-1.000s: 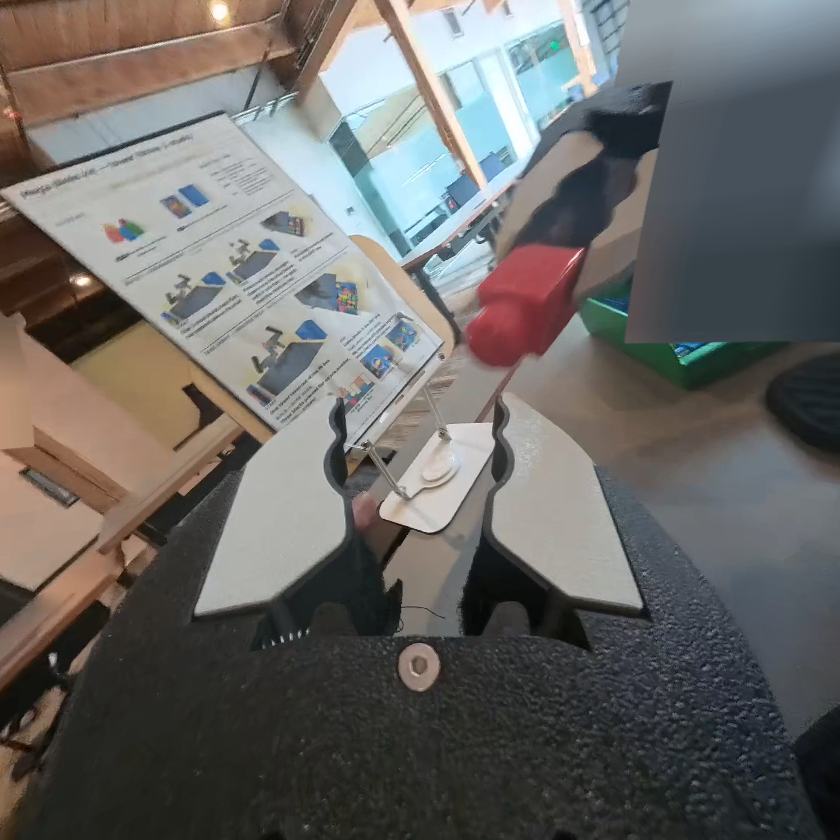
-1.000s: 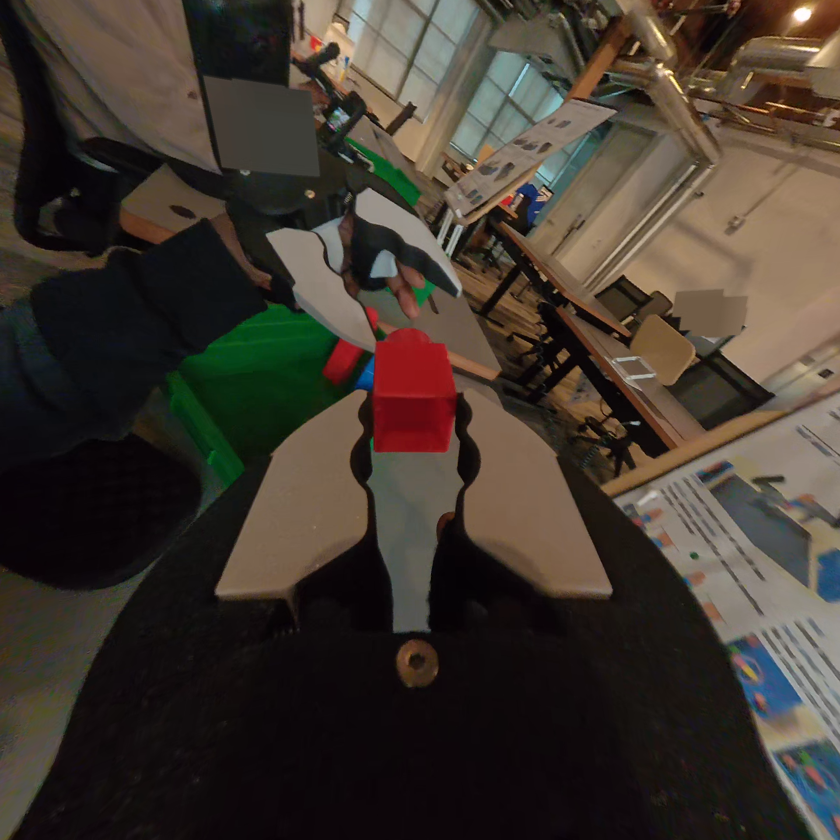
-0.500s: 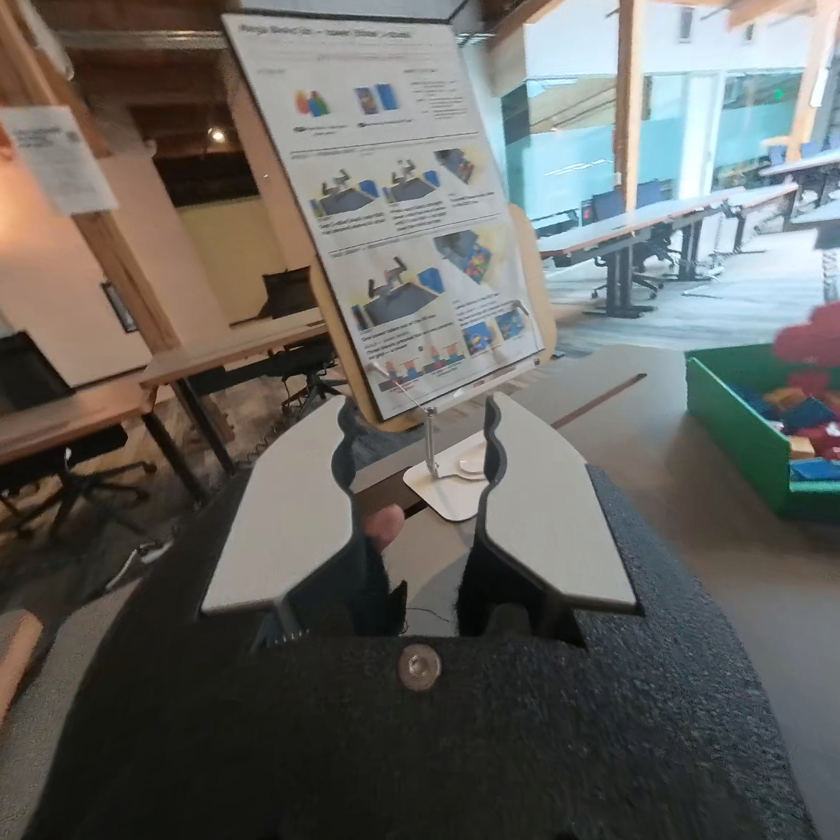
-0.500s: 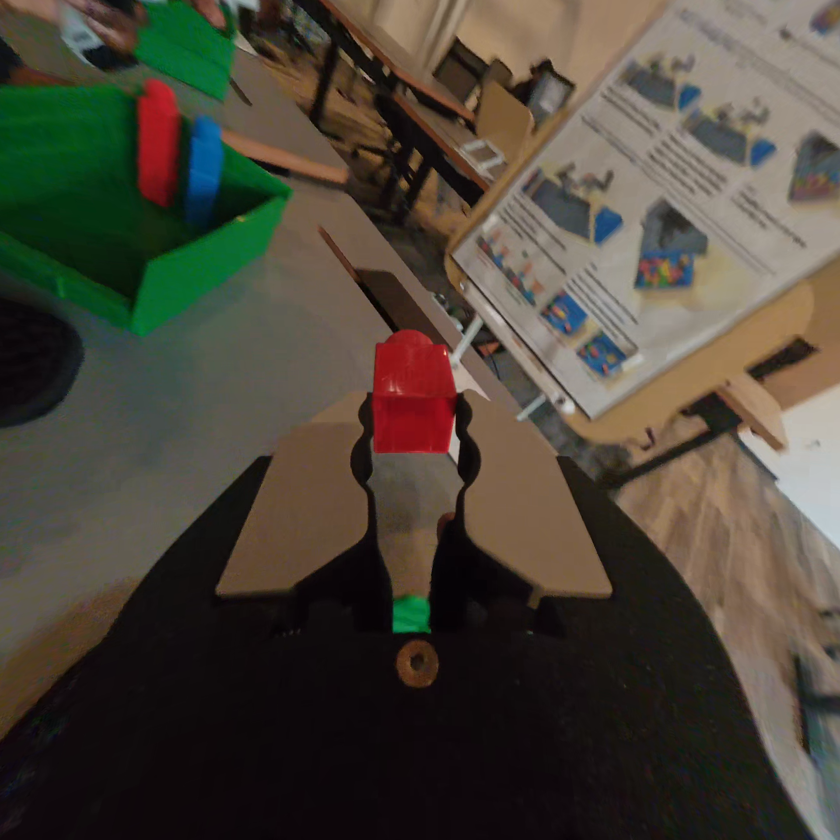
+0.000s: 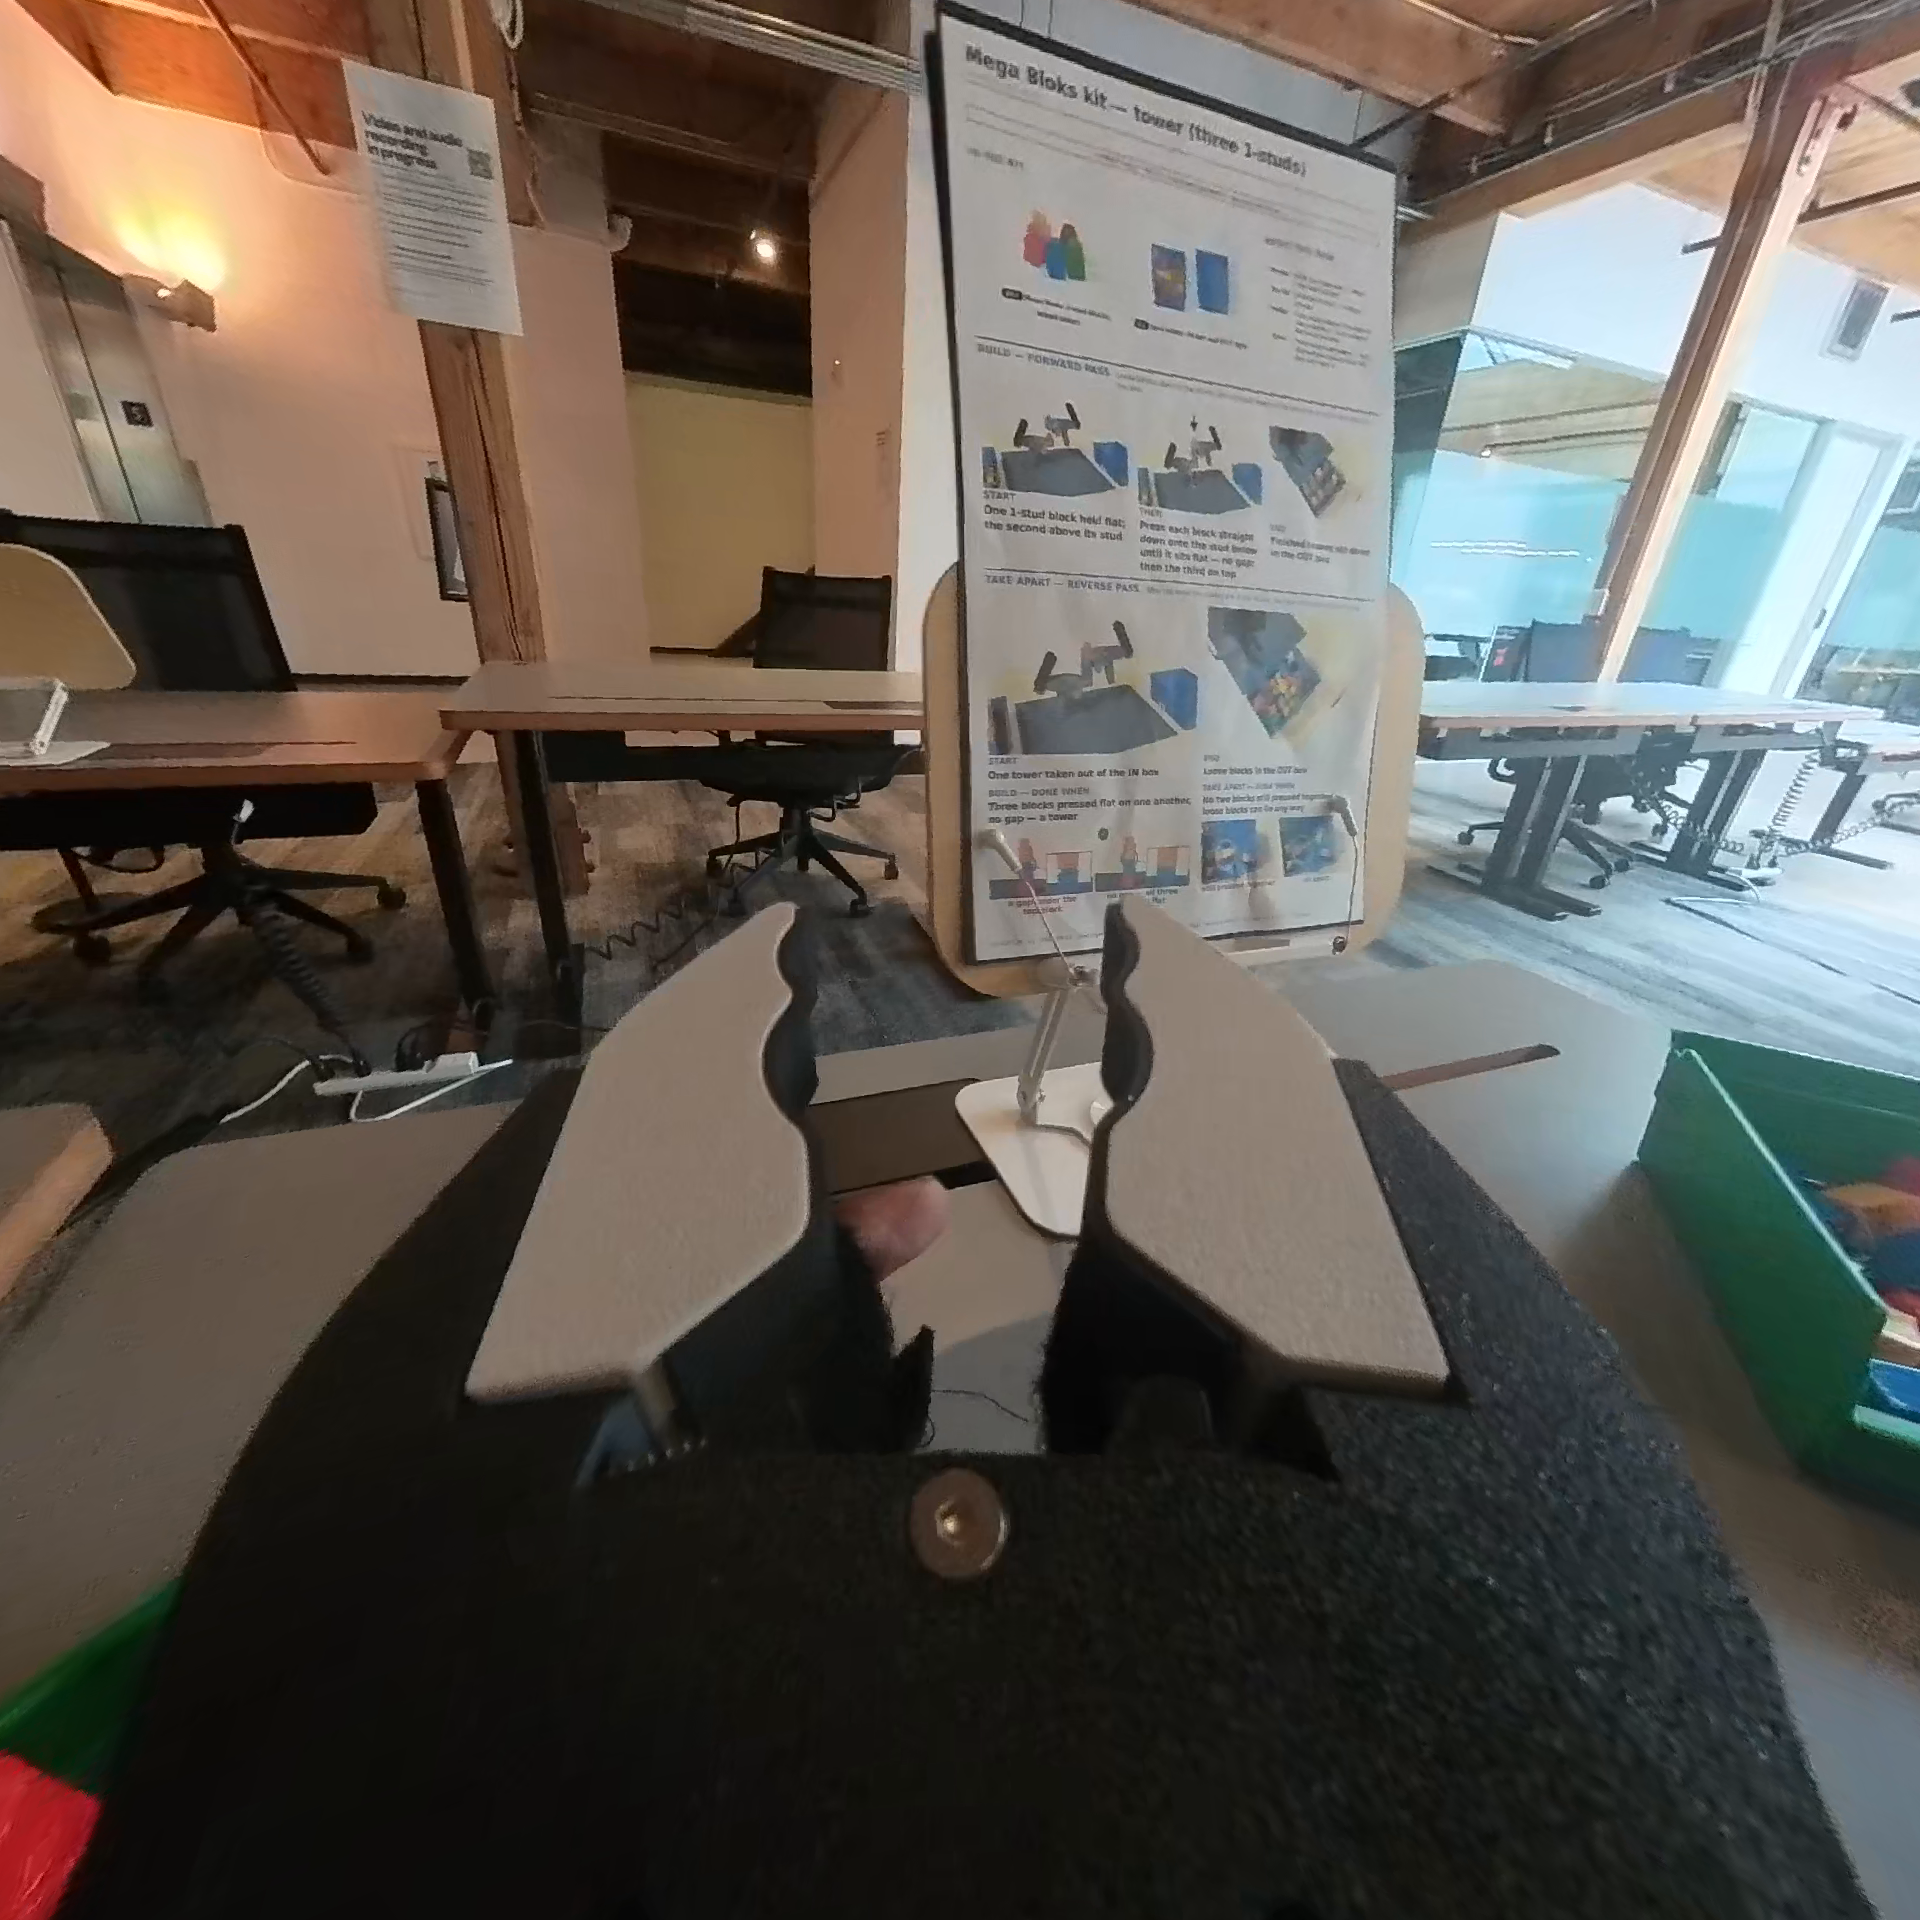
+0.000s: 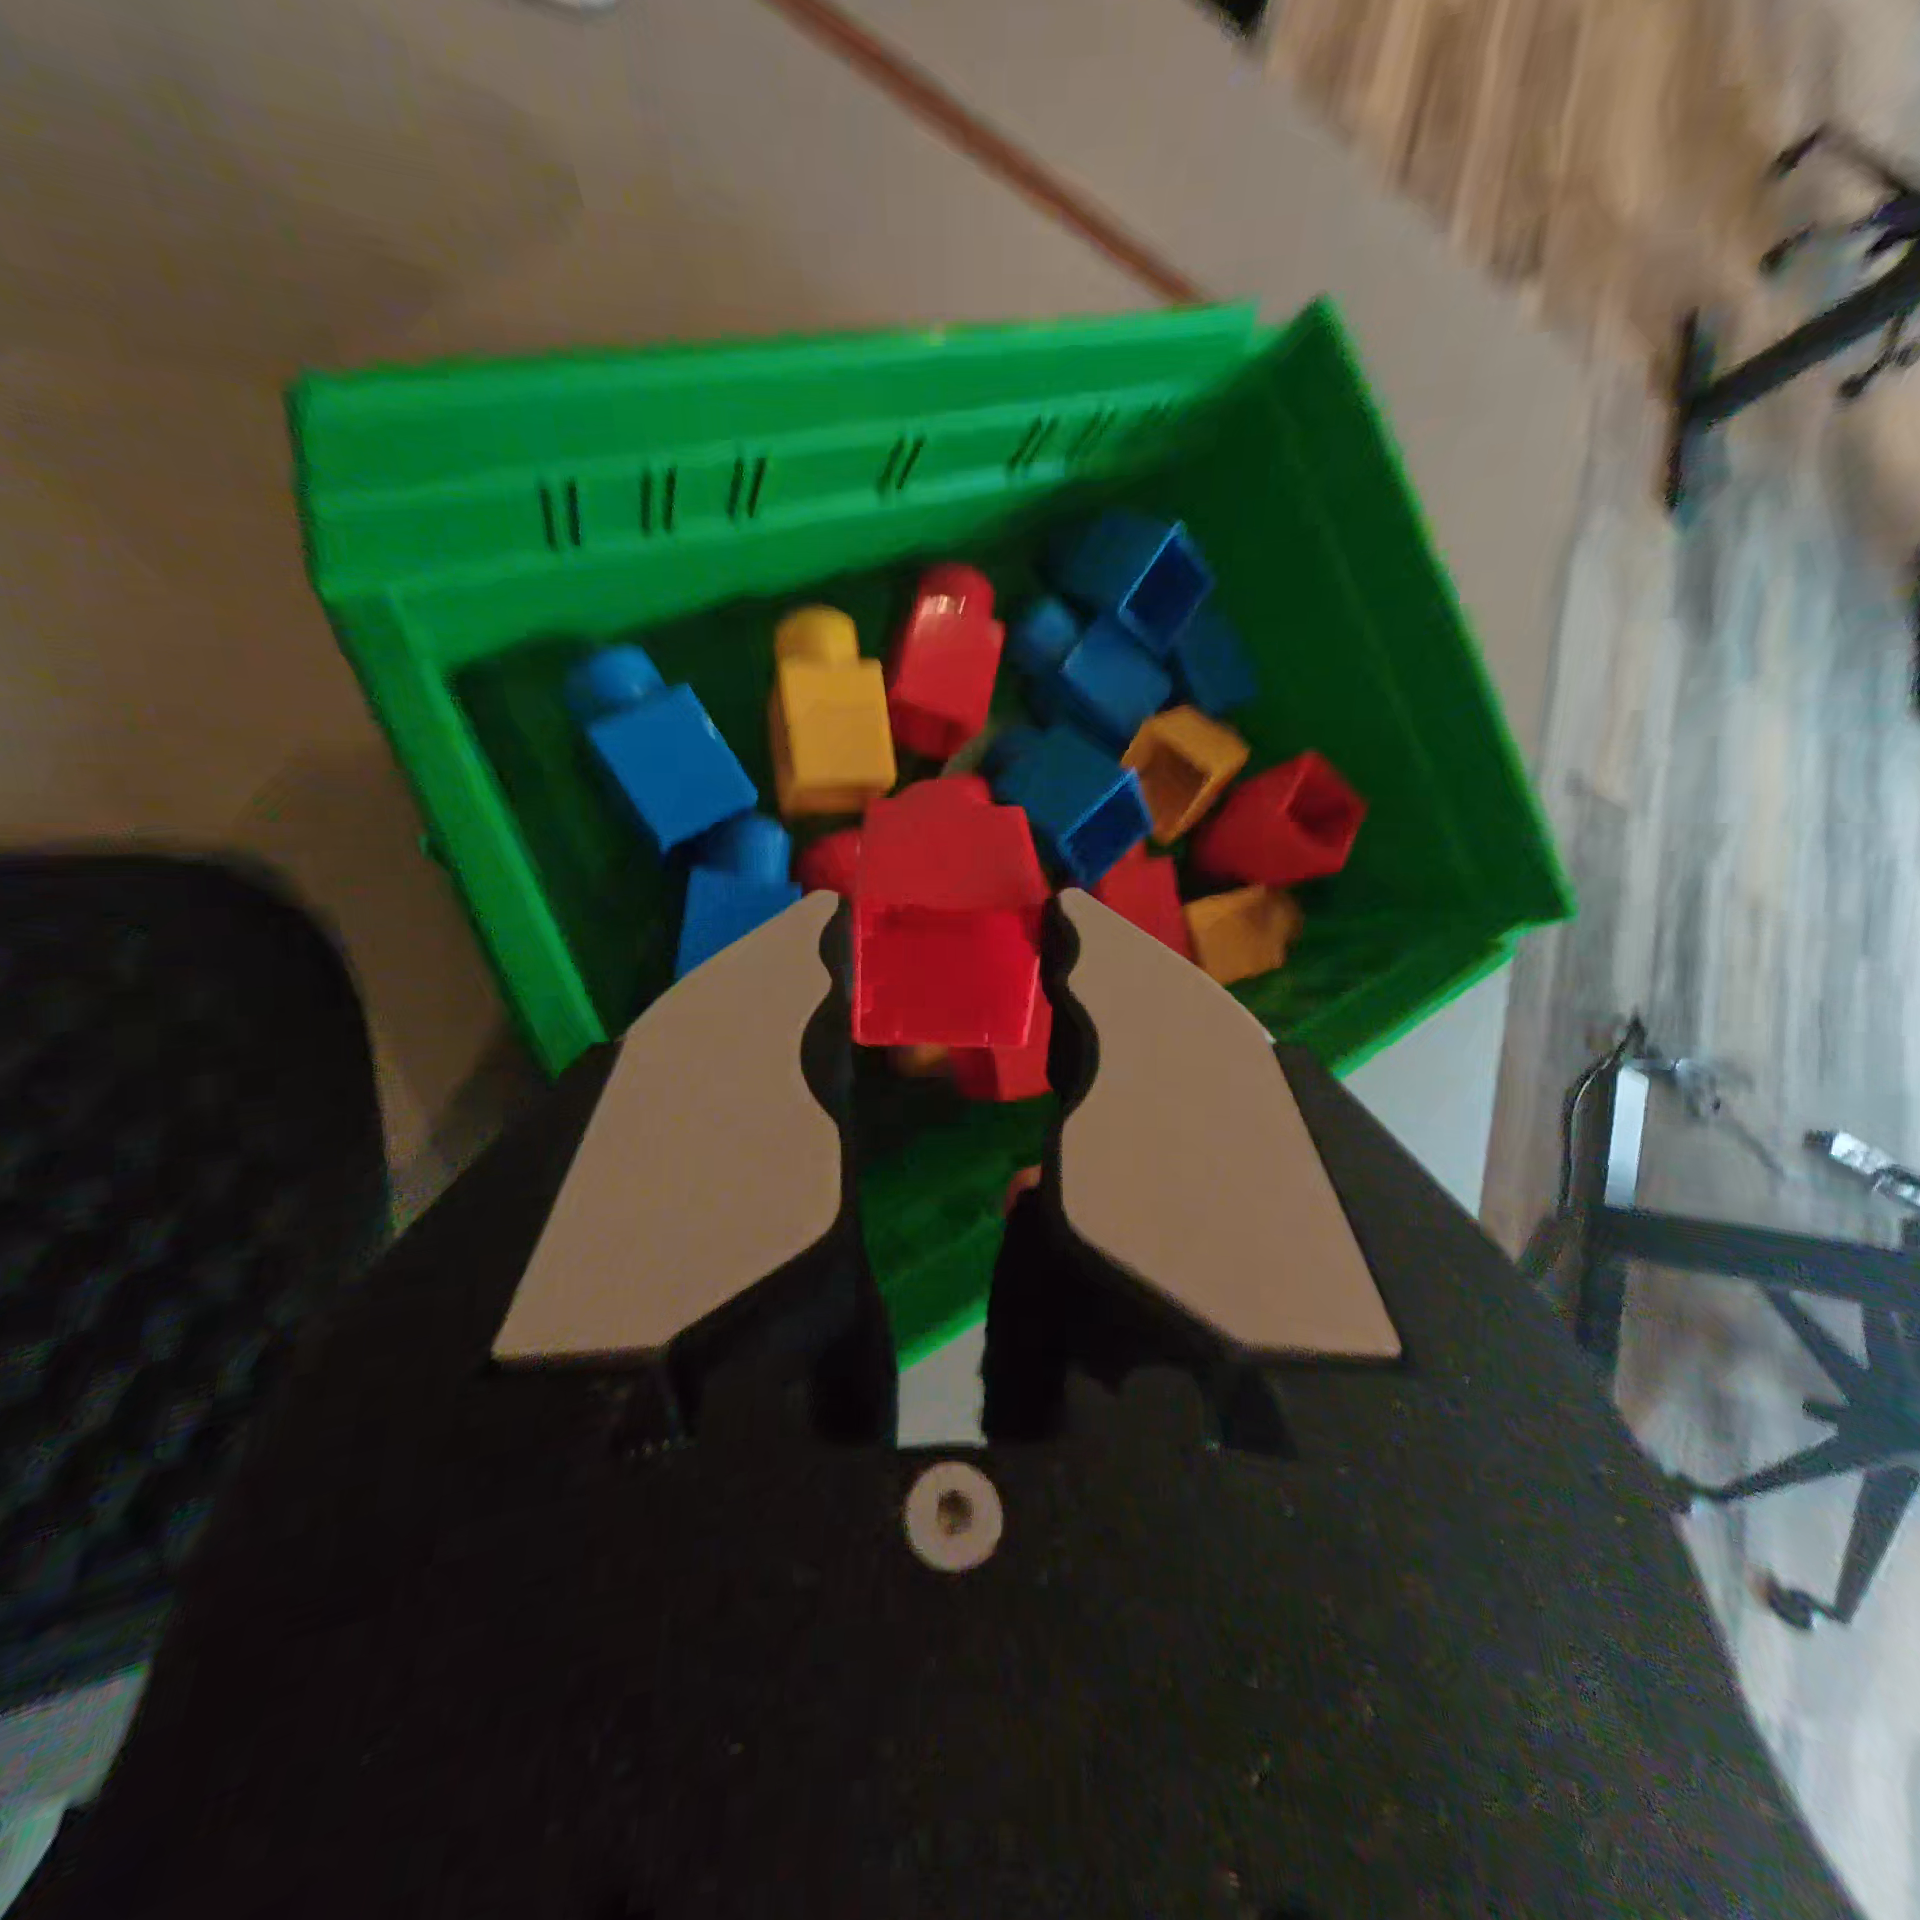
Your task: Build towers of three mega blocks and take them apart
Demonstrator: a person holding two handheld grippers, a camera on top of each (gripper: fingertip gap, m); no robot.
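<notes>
Red block (image 6: 945, 940), a single-stud plastic piece, sat pinched between the two grey textured fingers of the right gripper (image 6: 948, 920), stud pointing toward 12 o'clock, above the green bin (image 6: 727, 457). The bin was a rectangular plastic box with slotted walls, and the loose blocks in it were blurred and overlapping; roughly five blue, three yellow or orange and four red showed. A blue one (image 6: 660, 743) lay at 10 o'clock from the held piece, a yellow one (image 6: 828, 717) at 11, and a hollow-ended red one (image 6: 1283, 821) at 2 o'clock. A black round pad (image 6: 156, 1143) lay at 9 o'clock on the smooth grey table (image 6: 208, 312).

The left gripper (image 5: 948, 925) held nothing, its two wavy-edged fingers spread wide. Beyond them at 12 o'clock stood one printed instruction sheet (image 5: 1174, 520) on a thin wire stand with a white base plate (image 5: 1023, 1143). One green bin showed at 3 o'clock, and a green edge with something red at 7 o'clock. The room held wooden desks (image 5: 675, 701), black office chairs (image 5: 810, 748), timber posts, glass partitions and a paper notice (image 5: 442, 192) on a post.
</notes>
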